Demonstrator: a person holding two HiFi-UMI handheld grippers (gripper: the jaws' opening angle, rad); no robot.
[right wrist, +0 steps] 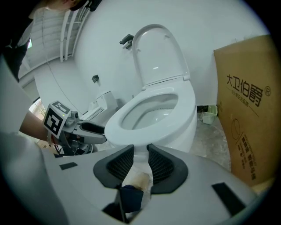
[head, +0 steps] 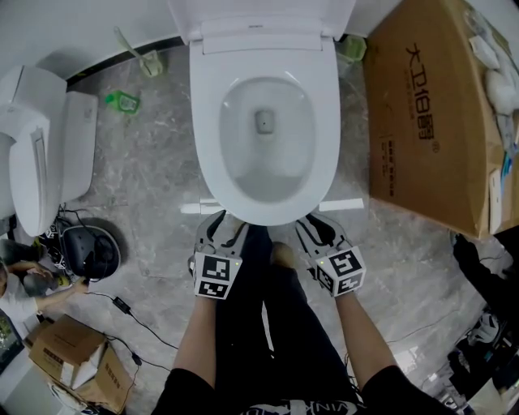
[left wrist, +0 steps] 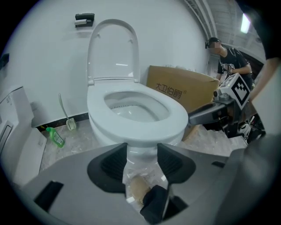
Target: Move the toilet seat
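Note:
The white toilet seat lies down on the bowl, and the lid stands up against the wall. My left gripper is just in front of the seat's front edge, to the left. Its jaws are open, with only the bowl's base and floor showing between them. In the left gripper view the seat sits just above the left gripper. My right gripper is level with it at the front right. In the right gripper view the right gripper has a narrower gap and holds nothing, below the seat.
A large cardboard box stands close on the toilet's right. A second white toilet stands at the left, with a green bottle and brush near the wall. A small box, a black helmet and cables lie lower left. A person stands behind.

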